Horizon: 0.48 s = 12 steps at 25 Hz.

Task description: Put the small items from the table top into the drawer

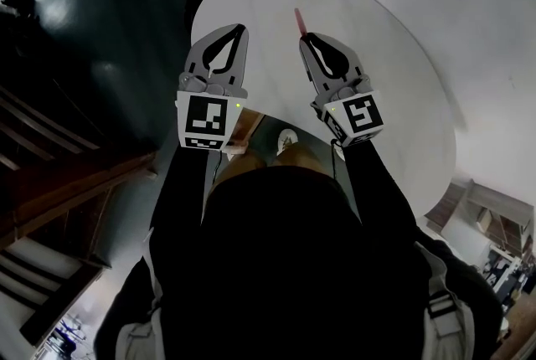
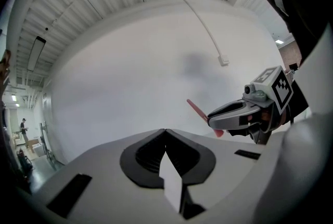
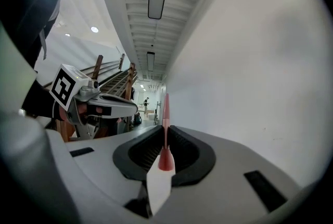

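White table (image 1: 394, 90); pink stick (image 1: 298, 19) (right gripper (image 1: 306, 37))

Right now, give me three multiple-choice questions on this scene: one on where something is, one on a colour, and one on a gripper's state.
1. Where is the pink stick? A in a cup; B between the jaws of the right gripper; C on a shelf.
2. What colour is the round table top? A black; B green; C white.
3. How do the jaws of the left gripper stand? A shut, nothing between them; B wide open; C closed on a bottle.

Answers:
1. B: the right gripper view shows the stick pinched between its pads.
2. C: the head view shows it white.
3. A: the left gripper view shows the tips meeting with nothing between.
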Motion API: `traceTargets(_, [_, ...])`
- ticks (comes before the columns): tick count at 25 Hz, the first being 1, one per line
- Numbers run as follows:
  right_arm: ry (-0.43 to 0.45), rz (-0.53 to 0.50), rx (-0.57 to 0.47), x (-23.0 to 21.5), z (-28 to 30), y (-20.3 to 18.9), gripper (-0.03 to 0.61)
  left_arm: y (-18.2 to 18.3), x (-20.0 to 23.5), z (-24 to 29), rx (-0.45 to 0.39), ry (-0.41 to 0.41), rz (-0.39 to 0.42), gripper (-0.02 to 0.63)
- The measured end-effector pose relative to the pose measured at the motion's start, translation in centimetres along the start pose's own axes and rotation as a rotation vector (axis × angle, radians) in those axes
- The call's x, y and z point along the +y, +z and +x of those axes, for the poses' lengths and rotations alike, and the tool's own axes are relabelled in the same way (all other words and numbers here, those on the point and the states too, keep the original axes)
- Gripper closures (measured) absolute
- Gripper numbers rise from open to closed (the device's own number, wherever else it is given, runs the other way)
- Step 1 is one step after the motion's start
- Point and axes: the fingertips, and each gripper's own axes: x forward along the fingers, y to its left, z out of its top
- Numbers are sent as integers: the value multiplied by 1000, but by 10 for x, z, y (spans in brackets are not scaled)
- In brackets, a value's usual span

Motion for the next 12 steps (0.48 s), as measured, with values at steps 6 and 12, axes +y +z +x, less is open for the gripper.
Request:
traceTargets(6, [101, -2, 4, 22, 19, -2, 513, -12, 17, -20, 36, 83, -12, 598])
traceTargets(12, [229, 5, -1, 58, 47, -5, 514, -28, 42, -51, 83, 189, -20, 598])
